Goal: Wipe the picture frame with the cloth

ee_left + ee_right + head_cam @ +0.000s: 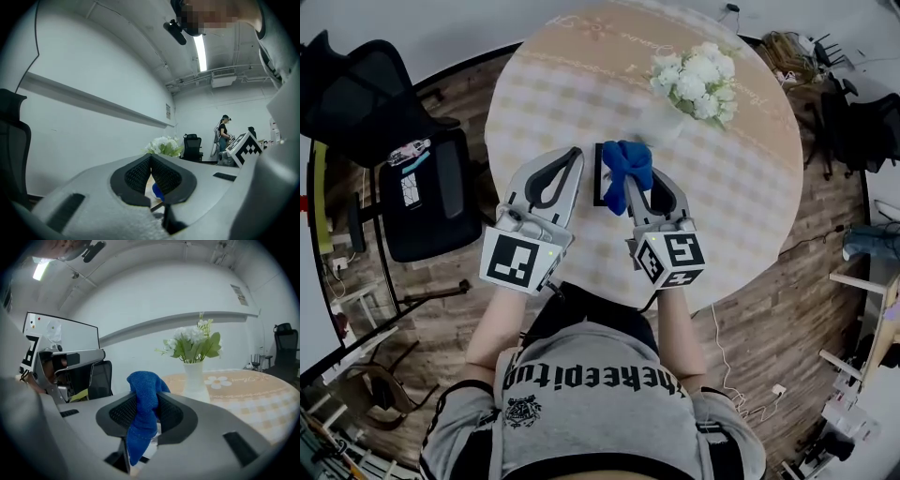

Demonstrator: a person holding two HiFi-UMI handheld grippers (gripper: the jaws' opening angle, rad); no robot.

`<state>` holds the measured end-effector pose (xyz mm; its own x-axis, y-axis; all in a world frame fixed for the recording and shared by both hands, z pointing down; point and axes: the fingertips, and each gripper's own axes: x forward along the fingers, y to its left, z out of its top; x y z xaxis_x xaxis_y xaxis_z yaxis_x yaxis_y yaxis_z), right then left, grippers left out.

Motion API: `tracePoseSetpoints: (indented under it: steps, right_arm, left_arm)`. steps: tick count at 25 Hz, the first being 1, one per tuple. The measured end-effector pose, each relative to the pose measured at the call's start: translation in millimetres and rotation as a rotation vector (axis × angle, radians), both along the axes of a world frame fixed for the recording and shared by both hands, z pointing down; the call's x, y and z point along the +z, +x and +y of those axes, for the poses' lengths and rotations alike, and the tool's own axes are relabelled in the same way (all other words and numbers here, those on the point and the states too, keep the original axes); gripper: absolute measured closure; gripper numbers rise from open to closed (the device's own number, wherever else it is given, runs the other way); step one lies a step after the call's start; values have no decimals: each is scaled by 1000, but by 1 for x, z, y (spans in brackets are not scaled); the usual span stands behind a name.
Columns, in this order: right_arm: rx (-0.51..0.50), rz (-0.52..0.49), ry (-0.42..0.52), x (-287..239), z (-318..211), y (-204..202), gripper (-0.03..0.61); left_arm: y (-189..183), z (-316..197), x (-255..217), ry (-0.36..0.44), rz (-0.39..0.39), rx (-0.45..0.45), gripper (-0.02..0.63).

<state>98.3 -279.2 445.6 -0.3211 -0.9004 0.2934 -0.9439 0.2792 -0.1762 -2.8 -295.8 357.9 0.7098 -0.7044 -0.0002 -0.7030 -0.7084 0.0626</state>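
Note:
The picture frame (pixel 598 178) stands on the round table (pixel 750 197) and shows from above as a thin black-and-white strip between my two grippers. My right gripper (pixel 632 159) is just right of it, shut on a blue cloth (pixel 627 169) that bunches over the fingertips. In the right gripper view the blue cloth (pixel 143 413) hangs down between the closed jaws, hiding most of what lies behind. Just left of the frame, my left gripper (pixel 575 153) is shut with nothing in it. Its pads (pixel 140 171) meet, and a bit of blue cloth (pixel 157 191) shows below them.
A white vase of white flowers (pixel 698 80) stands at the table's far right. A black office chair (pixel 422 192) is left of the table, over a wooden floor. Other people stand far off in the room (pixel 222 133).

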Motion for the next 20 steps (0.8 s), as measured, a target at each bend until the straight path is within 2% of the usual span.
tracePoseSetpoints:
  steps: [3, 13, 20]
  right_arm:
    - [-22, 0, -37, 15, -12, -7, 460]
    - [-62, -4, -215, 80, -46, -29, 460]
    - [-80, 90, -346, 130, -58, -41, 460]
  left_arm:
    - [-4, -4, 10, -36, -2, -22, 597]
    - [-31, -12, 28, -74, -26, -107, 597]
    - [-56, -16, 38, -103, -35, -174, 597]
